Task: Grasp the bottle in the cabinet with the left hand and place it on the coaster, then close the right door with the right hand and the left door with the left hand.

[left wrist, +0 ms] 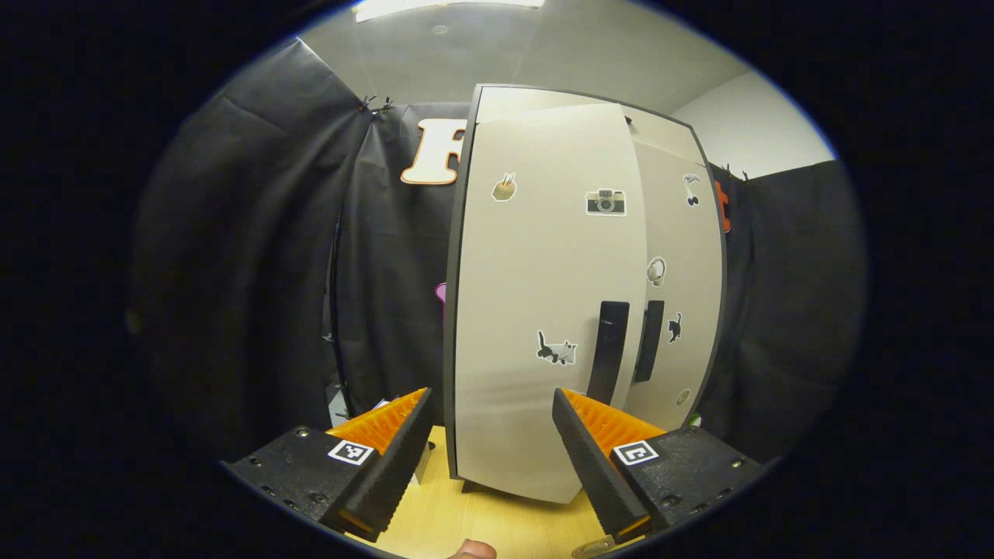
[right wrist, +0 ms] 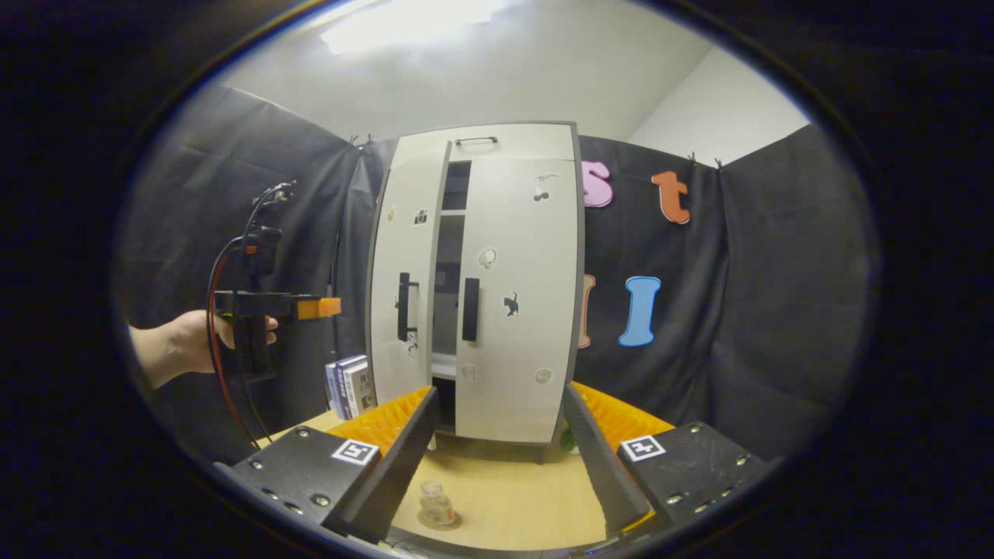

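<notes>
right gripper view: right gripper (right wrist: 497, 435) fingers spread, empty. bottle (right wrist: 435, 503) sits on coaster (right wrist: 439, 522) on table (right wrist: 512, 489), low between its fingers. ahead, cabinet (right wrist: 481, 287): right door (right wrist: 516, 310) shut, left door (right wrist: 400, 287) ajar. left gripper (left wrist: 491, 435) also spread, empty, facing left door. stickers only, no readable text.

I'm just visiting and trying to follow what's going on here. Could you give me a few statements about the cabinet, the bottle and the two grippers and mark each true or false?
1. The bottle stands on the coaster on the table. True.
2. Both cabinet doors are fully shut. False: the left door is ajar; the right door looks closed.
3. The left gripper grips the bottle. False: it is open and holds nothing.
4. The right gripper is open. True.
5. Small boxes stand left of the cabinet. True.
</notes>
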A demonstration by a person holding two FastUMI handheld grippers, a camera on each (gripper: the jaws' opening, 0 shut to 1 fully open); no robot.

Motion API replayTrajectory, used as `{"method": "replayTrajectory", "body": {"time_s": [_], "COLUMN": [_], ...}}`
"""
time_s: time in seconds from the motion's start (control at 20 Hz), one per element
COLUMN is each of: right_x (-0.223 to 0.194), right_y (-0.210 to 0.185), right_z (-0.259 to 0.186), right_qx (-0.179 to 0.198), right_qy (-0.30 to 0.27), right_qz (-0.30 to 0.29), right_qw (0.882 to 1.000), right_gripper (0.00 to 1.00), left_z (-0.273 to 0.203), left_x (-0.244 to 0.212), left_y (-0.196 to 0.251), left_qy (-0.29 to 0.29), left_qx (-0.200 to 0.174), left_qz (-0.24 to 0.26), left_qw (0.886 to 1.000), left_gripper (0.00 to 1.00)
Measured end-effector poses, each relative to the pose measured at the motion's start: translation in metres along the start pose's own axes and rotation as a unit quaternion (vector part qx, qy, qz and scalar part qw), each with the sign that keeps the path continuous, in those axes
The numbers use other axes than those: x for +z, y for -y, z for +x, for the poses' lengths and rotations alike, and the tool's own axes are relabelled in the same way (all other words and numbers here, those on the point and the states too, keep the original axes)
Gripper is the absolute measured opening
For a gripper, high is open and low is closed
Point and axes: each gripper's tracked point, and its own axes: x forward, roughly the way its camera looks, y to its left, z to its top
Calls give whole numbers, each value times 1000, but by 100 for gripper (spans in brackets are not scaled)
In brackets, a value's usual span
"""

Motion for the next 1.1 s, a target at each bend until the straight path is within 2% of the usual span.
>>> {"method": "replayTrajectory", "body": {"time_s": [0.3, 0.35, 0.5, 0.55, 0.6, 0.75, 0.85, 0.9, 0.95, 1.05, 1.1], "right_x": [-4, -7, -9, -9, -7, 5, 12, 17, 22, 26, 28], "right_y": [13, 15, 17, 20, 23, 27, 28, 28, 27, 24, 24], "right_z": [-42, -46, -58, -61, -63, -59, -53, -51, -47, -41, -39], "right_qx": [-33, -36, -37, -38, -42, -45, -45, -45, -41, -38, -40], "right_qy": [27, 29, 36, 40, 43, 49, 45, 47, 51, 49, 50], "right_qz": [20, 27, 42, 42, 40, 40, 41, 39, 37, 34, 33], "right_qw": [999, 999, 998, 998, 997, 997, 997, 997, 997, 998, 997], "right_gripper": [96, 96, 98, 98, 98, 98, 98, 98, 98, 98, 98], "left_z": [-43, -50, -67, -71, -75, -77, -76, -74, -72, -69, -68], "left_x": [14, 16, 17, 21, 25, 38, 44, 53, 60, 66, 66], "left_y": [31, 34, 47, 52, 57, 66, 67, 69, 74, 80, 82], "left_qy": [7, 10, 9, 13, 17, 27, 24, 33, 43, 52, 52], "left_qx": [-38, -37, -39, -44, -49, -59, -55, -56, -63, -71, -76], "left_qz": [-47, -46, -38, -32, -26, -22, -32, -44, -57, -68, -64], "left_qw": [998, 998, 998, 998, 998, 998, 998, 997, 995, 994, 994], "left_gripper": [94, 100, 92, 93, 96, 96, 96, 93, 96, 96, 93]}}
